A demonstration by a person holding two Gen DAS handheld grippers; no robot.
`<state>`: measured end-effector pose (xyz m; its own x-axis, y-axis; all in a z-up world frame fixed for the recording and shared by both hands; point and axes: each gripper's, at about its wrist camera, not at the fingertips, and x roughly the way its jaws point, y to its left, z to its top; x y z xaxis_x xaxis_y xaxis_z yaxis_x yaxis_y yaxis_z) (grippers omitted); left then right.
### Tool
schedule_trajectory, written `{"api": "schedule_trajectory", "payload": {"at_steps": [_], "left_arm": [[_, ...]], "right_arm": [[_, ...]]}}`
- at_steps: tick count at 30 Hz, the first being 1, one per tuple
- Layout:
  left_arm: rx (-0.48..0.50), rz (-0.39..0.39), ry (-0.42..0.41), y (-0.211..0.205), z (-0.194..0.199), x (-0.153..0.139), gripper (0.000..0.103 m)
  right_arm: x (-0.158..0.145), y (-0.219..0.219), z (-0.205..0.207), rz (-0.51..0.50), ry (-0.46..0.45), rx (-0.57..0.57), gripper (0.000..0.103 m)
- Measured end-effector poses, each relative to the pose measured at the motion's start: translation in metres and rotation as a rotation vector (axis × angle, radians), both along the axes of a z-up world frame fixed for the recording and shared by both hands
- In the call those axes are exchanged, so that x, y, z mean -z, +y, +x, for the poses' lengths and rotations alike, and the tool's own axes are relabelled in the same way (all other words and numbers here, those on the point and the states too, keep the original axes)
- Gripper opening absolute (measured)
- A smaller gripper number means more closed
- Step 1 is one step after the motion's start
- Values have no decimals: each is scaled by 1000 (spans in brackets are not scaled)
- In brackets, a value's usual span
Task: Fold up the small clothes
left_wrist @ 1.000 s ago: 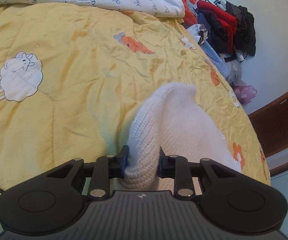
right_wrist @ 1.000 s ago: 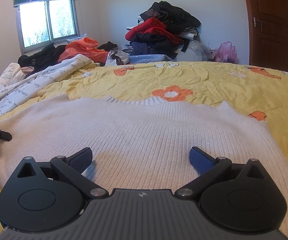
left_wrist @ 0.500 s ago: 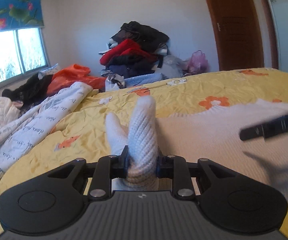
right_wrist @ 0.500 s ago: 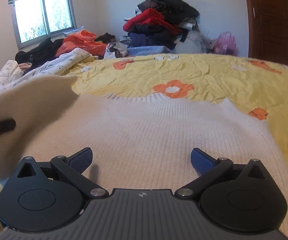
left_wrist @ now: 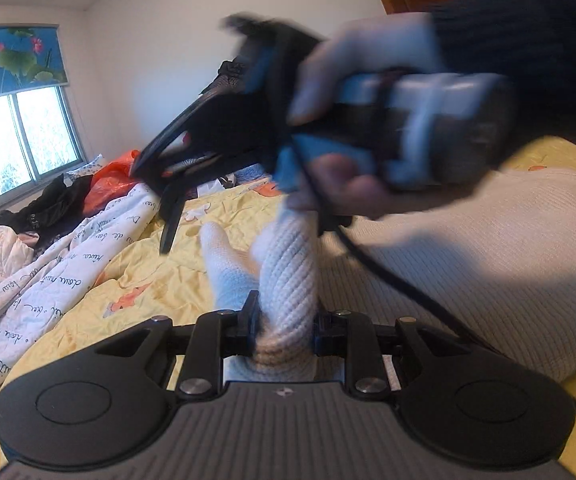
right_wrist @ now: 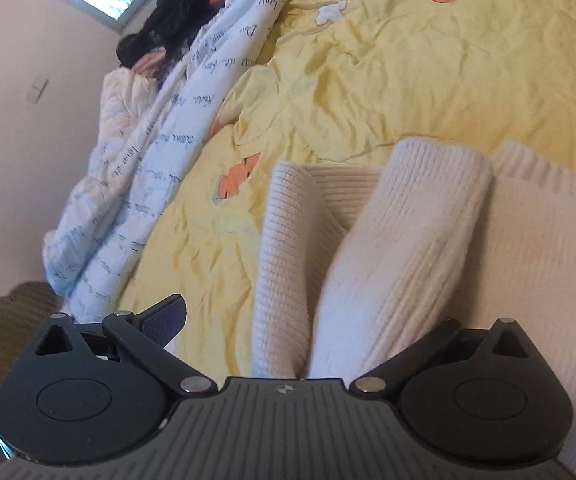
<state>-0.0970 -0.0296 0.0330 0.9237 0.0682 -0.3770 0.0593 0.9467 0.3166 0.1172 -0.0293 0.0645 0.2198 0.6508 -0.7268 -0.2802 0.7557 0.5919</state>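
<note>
Left wrist view showed, at the far left, a window (left_wrist: 20,136) with a flowered blind, then a white quilt with writing (left_wrist: 44,276) bunched along the edge of the bed's yellow sheet (left_wrist: 156,280). In the middle the left gripper (left_wrist: 284,326) was clamped on a rolled band of the white knitted sweater (left_wrist: 487,264), the knit standing up between its fingers as a thick ribbed tube. Above it the person's right hand (left_wrist: 351,116) crossed the frame, blurred, carrying the other tool with a cable trailing down. To the right the body of the sweater lay spread on the sheet.

In the right wrist view the quilt ran down the left side, the yellow sheet (right_wrist: 387,80) filled the middle, and the sweater (right_wrist: 527,260) lay lower right with a folded sleeve or edge raised in two soft ridges. The right gripper (right_wrist: 307,328) had its jaws spread wide, holding nothing; the knit sat between them without being pinched.

The sweater looked soft, thick and light, with no stiffness, so it would likely sag and stretch wherever it hung free. Its ribbed surface should give good friction. A hold on the ribbed hem or the cuff, taking both layers at once, seemed the surest place, with the second grip well apart along the same edge.
</note>
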Motion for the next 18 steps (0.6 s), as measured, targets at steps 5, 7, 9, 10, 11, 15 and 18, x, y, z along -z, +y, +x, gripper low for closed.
{"api": "schedule_trajectory", "payload": {"at_steps": [5, 7, 9, 10, 11, 15, 18], "left_arm": [[6, -4, -5, 1, -3, 2, 23], [6, -6, -6, 2, -4, 2, 23], [9, -11, -4, 4, -5, 1, 23], [11, -13, -3, 4, -5, -1, 23], [16, -13, -4, 5, -5, -2, 23], [52, -1, -19, -7, -8, -11, 23], [112, -1, -53, -25, -13, -22, 23]], "right_arm": [[-2, 59, 8, -323, -144, -167, 77], [-2, 70, 5, -395, -194, -215, 67], [-3, 67, 0, -439, -260, -252, 49], [-3, 64, -1, -437, -275, -259, 38], [-5, 58, -3, -415, -282, -262, 35], [-19, 24, -5, -331, -305, -250, 28], [-36, -7, -11, -280, -339, -240, 26]]}}
